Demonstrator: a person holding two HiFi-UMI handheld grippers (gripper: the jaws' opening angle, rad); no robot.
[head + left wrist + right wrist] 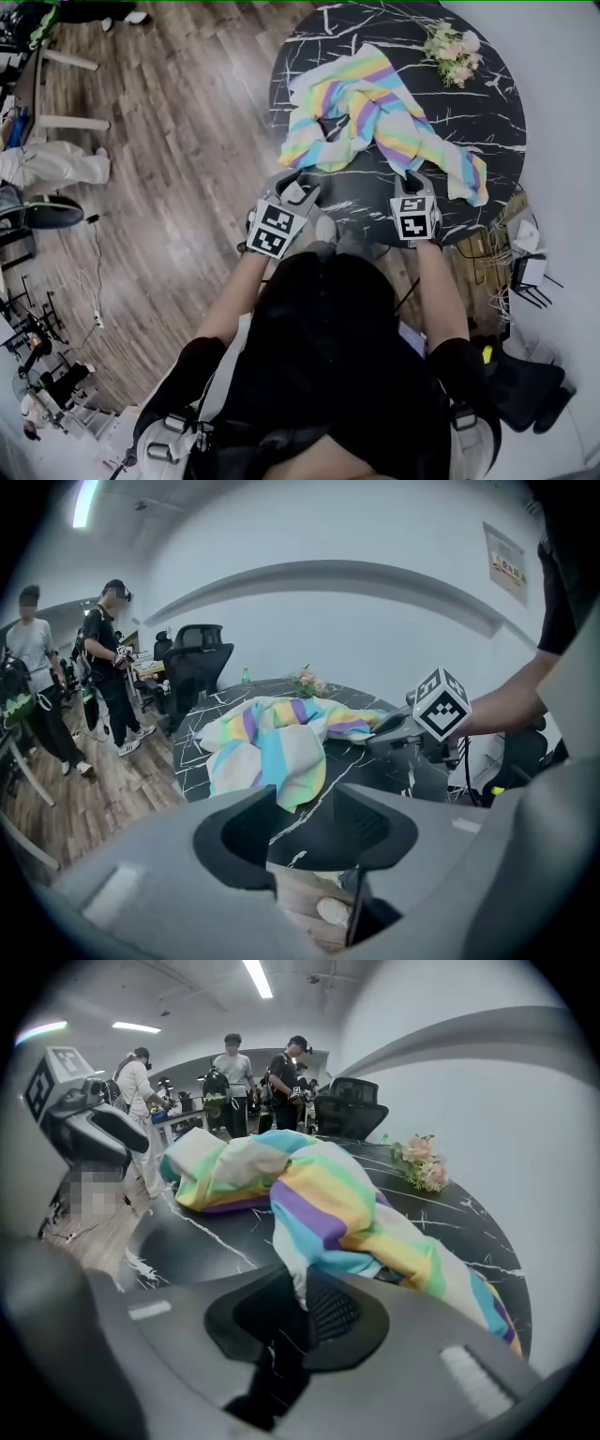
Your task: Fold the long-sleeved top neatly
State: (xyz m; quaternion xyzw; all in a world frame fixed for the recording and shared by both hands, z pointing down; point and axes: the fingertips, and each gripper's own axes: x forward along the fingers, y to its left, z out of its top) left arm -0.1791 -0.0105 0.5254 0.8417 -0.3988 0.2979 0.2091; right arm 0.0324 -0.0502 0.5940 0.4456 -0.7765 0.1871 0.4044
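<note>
Nearest the head camera, a person's dark-clad shoulders and two forearms are seen, with a grey two-jaw gripper carried in each hand. Just beyond them, a long-sleeved top in pastel rainbow stripes is spread crumpled and unfolded across a round black table veined in white. Two long striped parts of it trail toward the near edge, and one of them reaches the right rim. The right gripper is closed on a white-edged near fold of the top, which is pinched between its jaws. The left gripper is held with its jaws apart and nothing between them, and a hanging tip of the top lies just ahead of it. A small bouquet of pale flowers is set at the table's far edge, apart from the top. Wooden flooring is seen to the left.
</note>
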